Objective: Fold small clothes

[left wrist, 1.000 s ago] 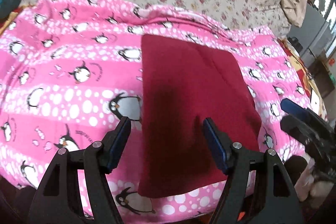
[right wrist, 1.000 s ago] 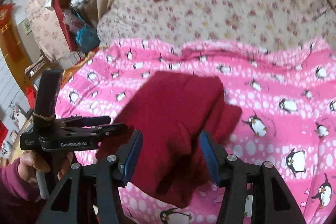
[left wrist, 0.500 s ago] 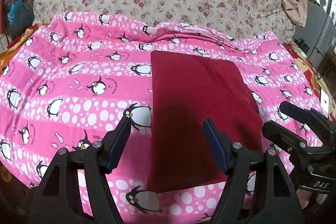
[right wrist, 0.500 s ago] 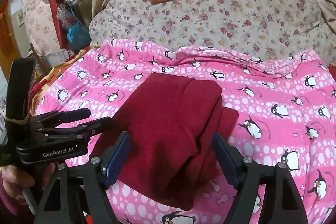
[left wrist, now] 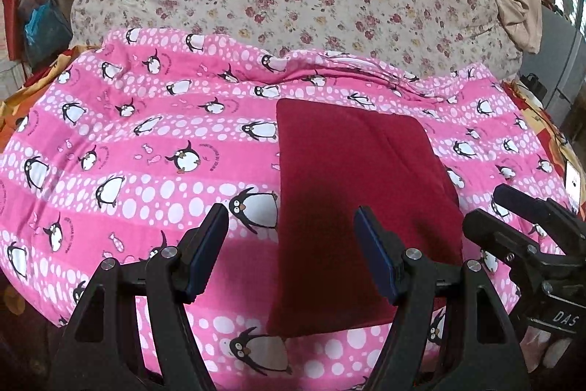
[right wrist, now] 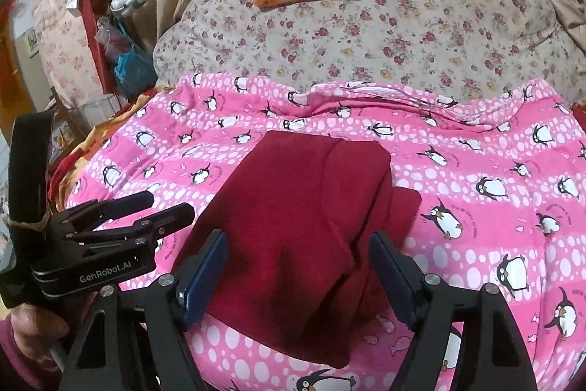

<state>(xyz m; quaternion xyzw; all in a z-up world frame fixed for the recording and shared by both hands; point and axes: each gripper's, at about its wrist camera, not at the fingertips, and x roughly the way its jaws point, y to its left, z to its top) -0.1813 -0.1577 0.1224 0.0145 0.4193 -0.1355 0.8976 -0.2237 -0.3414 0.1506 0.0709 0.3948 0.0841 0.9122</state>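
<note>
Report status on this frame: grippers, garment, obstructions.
Left hand-held gripper open, empty. Right hand-held gripper open, jaws just widened, nothing pinched. Dark red garment lies folded on penguin blanket. Nothing in the way.

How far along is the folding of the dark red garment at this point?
Mostly done, it seems: the dark red garment lies folded into a compact rectangle on the penguin blanket. Nothing is in hand; the left gripper and right gripper are both open above it. At most tidying the offset right edge remains.
</note>
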